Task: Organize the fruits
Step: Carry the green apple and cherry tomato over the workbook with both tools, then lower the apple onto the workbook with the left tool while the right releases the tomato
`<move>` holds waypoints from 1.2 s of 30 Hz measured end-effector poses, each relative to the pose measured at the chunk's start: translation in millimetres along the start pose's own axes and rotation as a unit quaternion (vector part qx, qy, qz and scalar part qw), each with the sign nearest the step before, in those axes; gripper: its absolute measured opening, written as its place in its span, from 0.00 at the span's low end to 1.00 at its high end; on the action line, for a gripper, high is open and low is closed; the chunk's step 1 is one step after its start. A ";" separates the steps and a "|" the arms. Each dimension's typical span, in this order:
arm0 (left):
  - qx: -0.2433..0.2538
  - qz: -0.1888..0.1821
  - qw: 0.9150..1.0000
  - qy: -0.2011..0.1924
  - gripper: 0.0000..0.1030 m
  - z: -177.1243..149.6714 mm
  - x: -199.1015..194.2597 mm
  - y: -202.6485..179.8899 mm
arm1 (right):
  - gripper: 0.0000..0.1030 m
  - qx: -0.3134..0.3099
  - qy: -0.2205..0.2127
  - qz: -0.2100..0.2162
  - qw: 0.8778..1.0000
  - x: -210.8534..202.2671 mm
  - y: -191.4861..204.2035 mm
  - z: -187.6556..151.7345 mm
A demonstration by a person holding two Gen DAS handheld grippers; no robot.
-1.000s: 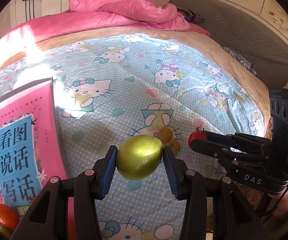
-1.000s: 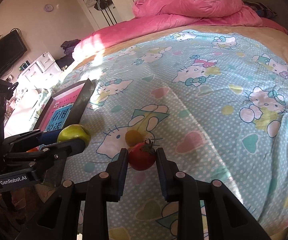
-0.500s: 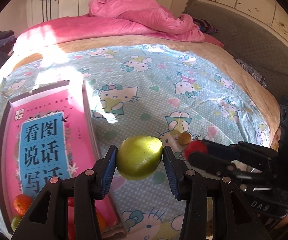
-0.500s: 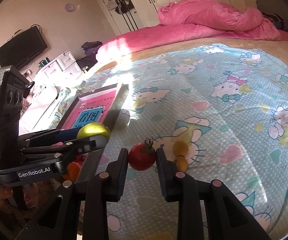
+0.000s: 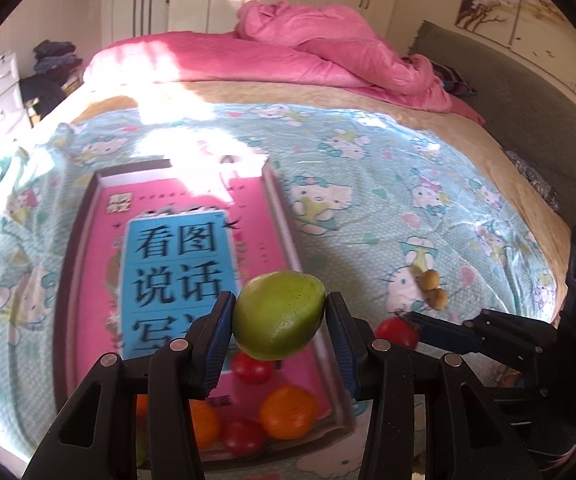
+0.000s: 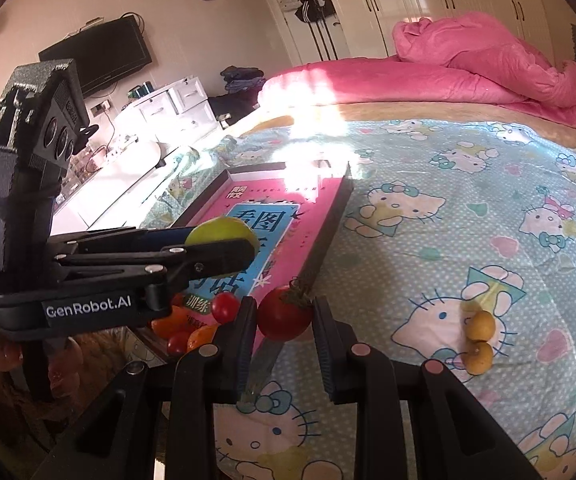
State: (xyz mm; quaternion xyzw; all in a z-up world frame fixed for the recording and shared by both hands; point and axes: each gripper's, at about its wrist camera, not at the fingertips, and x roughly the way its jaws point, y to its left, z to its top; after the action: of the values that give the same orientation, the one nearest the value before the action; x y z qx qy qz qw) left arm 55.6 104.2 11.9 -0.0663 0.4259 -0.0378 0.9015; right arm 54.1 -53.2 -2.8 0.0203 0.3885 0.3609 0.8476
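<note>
A: Where are the fruits relative to the tray (image 5: 72, 264)?

B: The left tongs (image 5: 279, 322) are pinching a green fruit (image 5: 279, 321) in the air above the tray's near end. The right tongs (image 6: 284, 318) are pinching a red tomato (image 6: 284, 317) by its sides, just off the tray's right edge, over the bed sheet (image 6: 468, 216).

A: And what is in the tray?

B: A pink book (image 5: 184, 256) with a blue title panel fills its floor. On the near end of it lie two oranges (image 5: 288, 412) and small red tomatoes (image 5: 252, 367), close together.

A: Anything still outside the tray?

B: Two small yellow fruits (image 6: 478, 338) touching each other, on the sheet well to the right of the tray, beyond the right tongs.
</note>
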 end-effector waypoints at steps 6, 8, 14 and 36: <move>-0.033 0.028 0.999 0.019 0.47 -4.3 1.6 36.6 | 0.28 -0.021 0.009 0.010 1.000 8.6 15.9 -2.2; -0.042 0.032 0.998 0.030 0.47 -5.9 2.5 47.4 | 0.28 -0.025 0.011 0.011 1.000 9.2 20.9 -4.2; -0.076 0.026 0.995 0.060 0.47 -10.2 10.7 66.0 | 0.28 -0.034 0.018 0.008 0.999 14.2 26.9 -8.0; -0.051 0.043 0.993 0.102 0.47 -13.2 37.9 54.0 | 0.28 -0.076 0.051 -0.016 0.996 54.6 36.9 -5.3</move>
State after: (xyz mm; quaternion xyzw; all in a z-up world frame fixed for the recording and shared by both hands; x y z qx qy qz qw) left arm 70.0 151.7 -33.5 -0.0890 0.5197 0.0164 0.8495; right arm 52.4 7.0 -30.1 -0.0694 0.4032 0.3762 0.8313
